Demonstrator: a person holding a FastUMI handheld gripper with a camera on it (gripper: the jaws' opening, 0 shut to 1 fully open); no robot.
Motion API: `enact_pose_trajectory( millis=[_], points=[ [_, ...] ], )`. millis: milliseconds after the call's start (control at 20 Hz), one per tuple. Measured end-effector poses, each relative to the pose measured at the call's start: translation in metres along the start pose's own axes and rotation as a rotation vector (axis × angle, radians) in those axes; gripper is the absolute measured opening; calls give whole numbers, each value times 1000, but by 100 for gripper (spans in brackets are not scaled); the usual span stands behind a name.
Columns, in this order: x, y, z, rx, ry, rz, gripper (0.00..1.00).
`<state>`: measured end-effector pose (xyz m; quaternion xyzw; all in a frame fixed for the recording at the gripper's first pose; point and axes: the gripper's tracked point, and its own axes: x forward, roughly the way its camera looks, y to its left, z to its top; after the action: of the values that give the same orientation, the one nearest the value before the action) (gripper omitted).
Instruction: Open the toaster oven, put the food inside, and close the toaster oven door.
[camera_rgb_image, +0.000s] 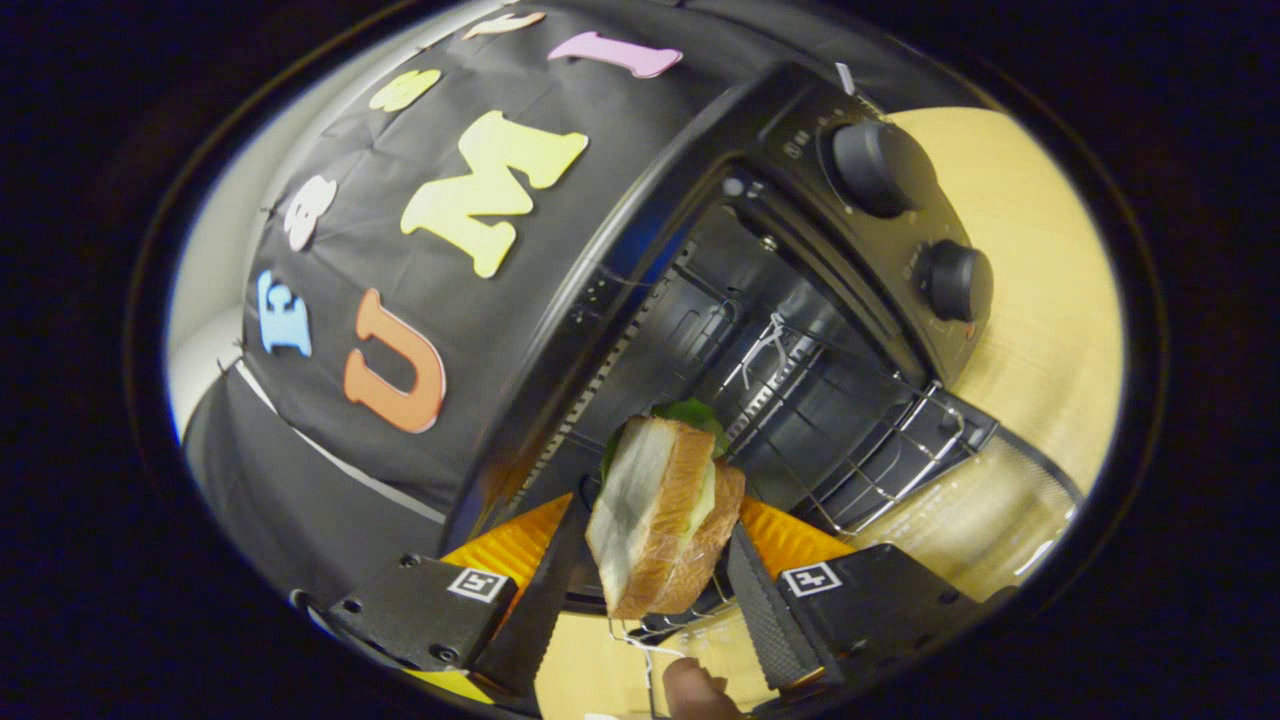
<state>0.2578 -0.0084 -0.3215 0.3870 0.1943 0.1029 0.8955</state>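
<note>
Your gripper (655, 590) is clamped on a sandwich (660, 520), both fingers (545, 590) pressing its bread sides, one from the left and one from the right. The sandwich stands on edge between them: two toasted slices with a pale filling and a green leaf (690, 412) poking out at its far end.

Just beyond the sandwich gapes the oven (700, 150), tilted in your view, its door (980, 510) dropped open and lying flat toward you on the right. The sandwich's far end sits at the mouth of the cavity, near its left side, not yet resting on anything you can see. Inside, a wire rack (860, 440) runs from the dark interior out toward the door on the right, and ribbed side walls show behind it. Two round knobs (875, 165) sit on the control panel at the oven's right, one farther, one nearer.

The oven stands on a light wooden table (1040, 300), which shows to the right of the panel and again below the fingers. A fingertip (695, 690) shows at the near edge, beneath the sandwich, beside a bit of white wire.
</note>
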Motion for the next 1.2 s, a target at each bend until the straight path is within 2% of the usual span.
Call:
enact_pose_trajectory(
  millis=[100, 200, 400, 750, 1050, 1200],
  points=[
    [-8, 1, 4, -67, -1, -28, 86],
    [-17, -6, 7, -134, -6, -93, 100],
    [-35, -21, -6, -254, 84, -192, 100],
    [-75, -16, -23, -361, 105, -174, 100],
    [-107, -29, -53, -473, 156, -192, 100],
    [-120, -47, -67, -551, 171, -233, 100]
  ],
)
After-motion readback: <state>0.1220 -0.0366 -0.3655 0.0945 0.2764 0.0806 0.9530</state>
